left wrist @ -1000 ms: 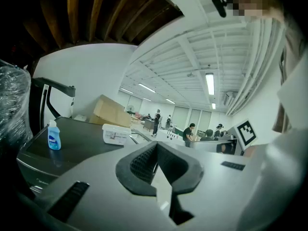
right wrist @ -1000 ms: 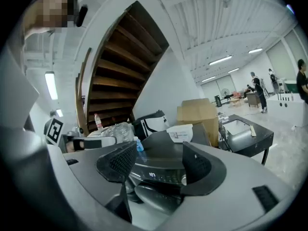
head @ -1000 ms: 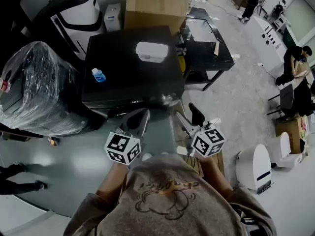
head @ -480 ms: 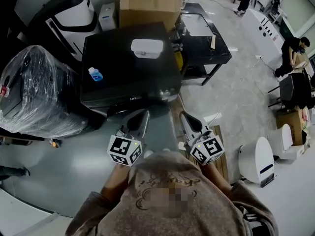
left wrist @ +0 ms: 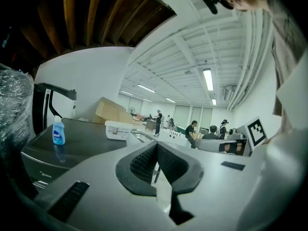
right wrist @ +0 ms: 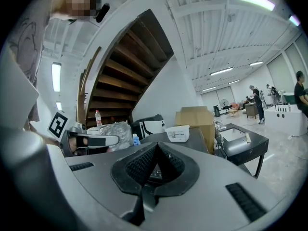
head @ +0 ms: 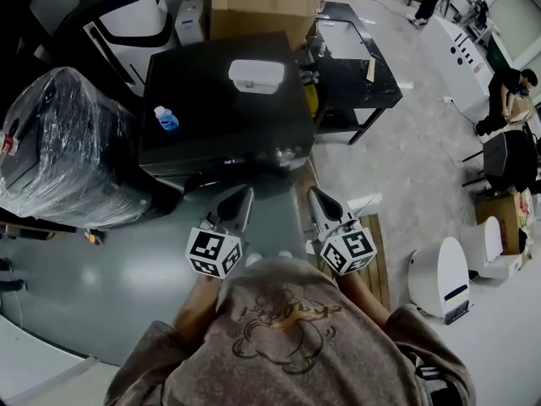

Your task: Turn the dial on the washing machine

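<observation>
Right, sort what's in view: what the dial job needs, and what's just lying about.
For the job:
- washing machine
- left gripper, shut, empty
- right gripper, shut, empty

Lying about:
- blue bottle and white tub, both on the machine's top
- cardboard box
- plastic-wrapped bundle
- black table

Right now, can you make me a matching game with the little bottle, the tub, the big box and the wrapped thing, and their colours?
Things:
1. bottle
2. tub
3. cardboard box
4. wrapped bundle

Looks:
a. brown
b. blue
c. shiny clear plastic
d. white

Pairs: 1-b, 2-d, 3-a, 4-c.
</observation>
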{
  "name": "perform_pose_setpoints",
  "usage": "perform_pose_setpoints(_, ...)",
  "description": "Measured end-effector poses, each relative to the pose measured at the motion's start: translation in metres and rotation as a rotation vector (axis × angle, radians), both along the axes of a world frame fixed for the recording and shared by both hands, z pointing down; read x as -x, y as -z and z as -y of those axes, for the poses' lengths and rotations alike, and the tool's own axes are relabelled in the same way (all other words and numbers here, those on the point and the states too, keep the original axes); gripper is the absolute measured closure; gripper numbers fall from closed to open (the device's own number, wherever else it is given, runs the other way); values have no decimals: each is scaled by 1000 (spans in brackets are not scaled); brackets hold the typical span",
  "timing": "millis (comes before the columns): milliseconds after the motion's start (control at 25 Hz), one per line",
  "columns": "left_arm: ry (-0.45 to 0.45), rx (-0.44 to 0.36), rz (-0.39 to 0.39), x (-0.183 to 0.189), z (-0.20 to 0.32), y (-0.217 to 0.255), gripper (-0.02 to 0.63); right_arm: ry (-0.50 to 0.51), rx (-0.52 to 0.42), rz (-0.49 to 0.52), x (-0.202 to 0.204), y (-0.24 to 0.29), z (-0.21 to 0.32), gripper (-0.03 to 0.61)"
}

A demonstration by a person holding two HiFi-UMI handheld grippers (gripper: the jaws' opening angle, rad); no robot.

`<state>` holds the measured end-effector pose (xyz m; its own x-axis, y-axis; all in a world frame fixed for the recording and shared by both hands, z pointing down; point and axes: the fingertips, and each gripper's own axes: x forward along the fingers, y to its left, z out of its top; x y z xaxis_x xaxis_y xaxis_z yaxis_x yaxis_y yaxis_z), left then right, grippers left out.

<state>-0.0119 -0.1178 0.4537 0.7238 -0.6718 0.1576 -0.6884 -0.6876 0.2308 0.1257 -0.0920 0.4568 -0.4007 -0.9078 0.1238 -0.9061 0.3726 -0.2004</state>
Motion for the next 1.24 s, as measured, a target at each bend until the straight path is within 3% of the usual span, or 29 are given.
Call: perform_pose_setpoints(1240,36,27,-31,8,7,6,621,-4,24,21,8,-11,11,577)
